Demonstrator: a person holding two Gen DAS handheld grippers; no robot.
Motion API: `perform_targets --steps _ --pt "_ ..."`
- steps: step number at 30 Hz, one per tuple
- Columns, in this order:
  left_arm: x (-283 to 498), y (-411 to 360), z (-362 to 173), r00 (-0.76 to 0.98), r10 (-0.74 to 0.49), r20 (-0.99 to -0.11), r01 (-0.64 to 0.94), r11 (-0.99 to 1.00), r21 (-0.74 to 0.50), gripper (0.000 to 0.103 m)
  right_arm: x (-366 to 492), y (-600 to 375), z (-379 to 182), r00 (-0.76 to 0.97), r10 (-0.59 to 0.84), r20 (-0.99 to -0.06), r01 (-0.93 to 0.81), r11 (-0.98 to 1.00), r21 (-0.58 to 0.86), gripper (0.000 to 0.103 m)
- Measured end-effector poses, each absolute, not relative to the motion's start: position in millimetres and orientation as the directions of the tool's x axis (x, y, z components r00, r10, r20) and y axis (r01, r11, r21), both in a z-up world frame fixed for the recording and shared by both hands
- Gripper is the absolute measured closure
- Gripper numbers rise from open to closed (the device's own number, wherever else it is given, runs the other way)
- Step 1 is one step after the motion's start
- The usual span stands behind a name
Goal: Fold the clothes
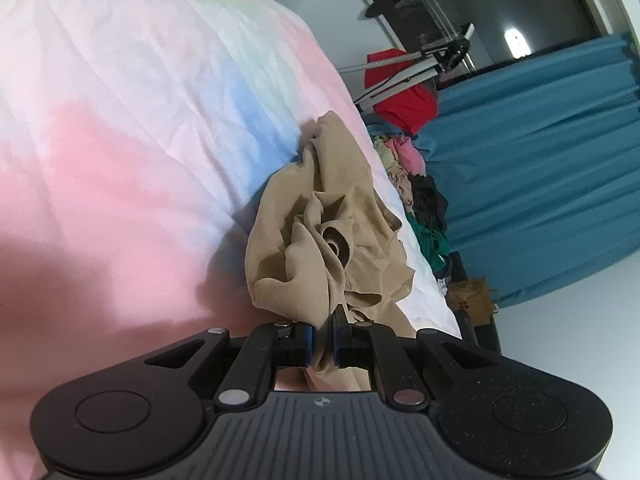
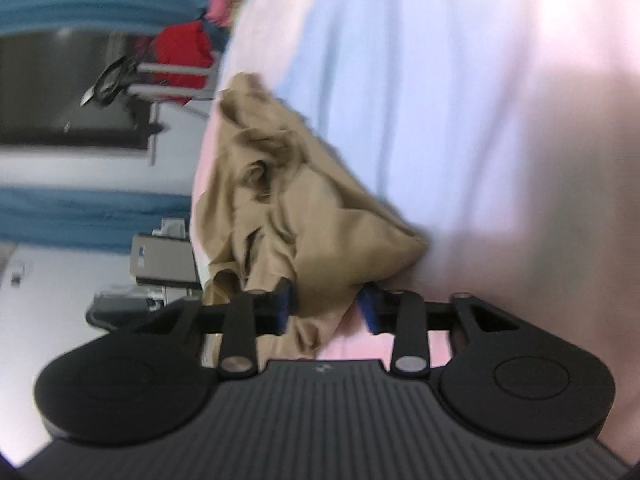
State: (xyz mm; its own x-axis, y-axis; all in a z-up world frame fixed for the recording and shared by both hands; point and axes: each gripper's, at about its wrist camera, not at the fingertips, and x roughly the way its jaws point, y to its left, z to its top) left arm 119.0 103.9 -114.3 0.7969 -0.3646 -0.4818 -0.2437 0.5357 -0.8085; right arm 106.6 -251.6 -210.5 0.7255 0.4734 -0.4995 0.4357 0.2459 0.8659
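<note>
1 crumpled tan knit garment on pastel bedsheet, unfolded; left gripper pinches its 6 o'clock edge, right gripper wide, straddling fabric. Folding remains.

1 tan garment, 1 bedsheet, 1 clothes pile, 2 grippers.

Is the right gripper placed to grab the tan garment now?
Probably yes: the right gripper is open with tan garment fabric already lying between its fingers, nothing blocking.

garment on bed, near edge
</note>
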Motion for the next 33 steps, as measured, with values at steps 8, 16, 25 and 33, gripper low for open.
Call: perform_targets --steps 8,16,25,33 --pt "117 111 -120 0.79 -0.36 -0.497 -0.284 0.503 -0.816 0.094 91 -259 -211 0.766 0.432 -0.475 0.461 0.144 0.875 0.048" --pt "119 114 -127 0.775 -0.363 -0.517 -0.322 0.477 -0.818 0.094 109 -252 -213 0.735 0.459 -0.499 0.453 0.215 0.865 0.054" --pt "113 101 -96 0.814 -0.344 -0.468 -0.223 0.559 -0.798 0.095 114 -246 -163 0.81 0.335 -0.482 0.306 0.46 0.834 0.089" --pt "78 89 -43 0.854 -0.35 -0.386 -0.089 0.632 -0.77 0.095 82 -253 -97 0.883 0.307 -0.356 0.149 0.536 0.831 0.091"
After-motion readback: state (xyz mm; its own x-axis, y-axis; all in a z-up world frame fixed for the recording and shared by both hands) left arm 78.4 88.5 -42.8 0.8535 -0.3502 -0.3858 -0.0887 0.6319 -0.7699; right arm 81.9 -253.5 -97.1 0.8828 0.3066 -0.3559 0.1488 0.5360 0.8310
